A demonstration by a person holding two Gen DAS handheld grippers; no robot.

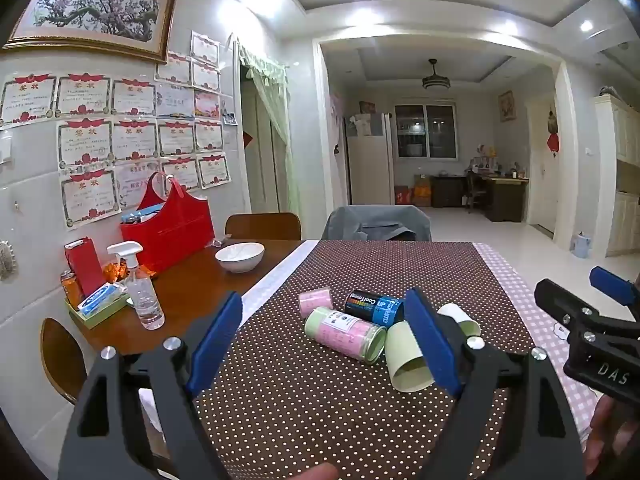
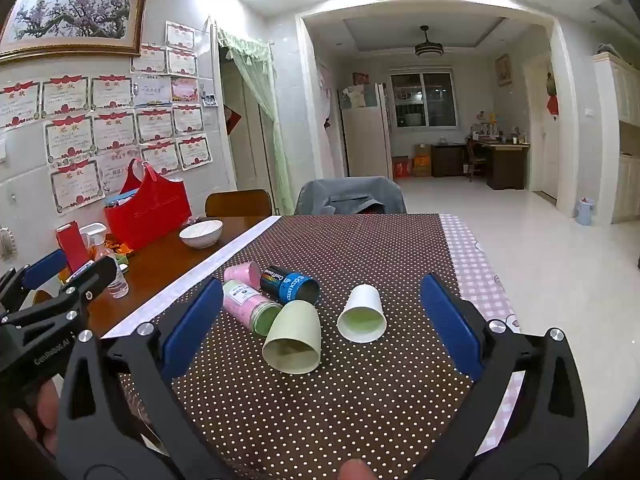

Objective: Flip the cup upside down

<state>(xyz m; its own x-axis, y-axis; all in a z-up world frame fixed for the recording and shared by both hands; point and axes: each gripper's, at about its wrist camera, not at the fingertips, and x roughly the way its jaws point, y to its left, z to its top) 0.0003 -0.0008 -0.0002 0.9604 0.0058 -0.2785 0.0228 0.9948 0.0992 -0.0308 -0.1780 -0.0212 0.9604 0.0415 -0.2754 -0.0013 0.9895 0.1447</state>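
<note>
Several cups lie on their sides on the dotted brown cloth (image 2: 340, 408). A pale green cup (image 2: 294, 338) lies with its mouth toward me; it also shows in the left wrist view (image 1: 406, 356). A white cup (image 2: 363, 314) lies to its right, also in the left wrist view (image 1: 460, 318). Behind lie a pink-and-green can (image 2: 250, 306), a small pink cup (image 2: 243, 274) and a black-and-blue can (image 2: 290, 284). My right gripper (image 2: 320, 326) is open and empty, above and in front of the two cups. My left gripper (image 1: 326, 342) is open and empty, facing the pink-and-green can (image 1: 346, 334).
A wooden table (image 1: 192, 288) left of the cloth holds a white bowl (image 1: 240, 257), a spray bottle (image 1: 138, 284), a red bag (image 1: 170, 226) and a tissue box (image 1: 100, 300). Chairs (image 1: 376, 222) stand at the far edge. A pink checked cloth (image 2: 476, 268) covers the right edge.
</note>
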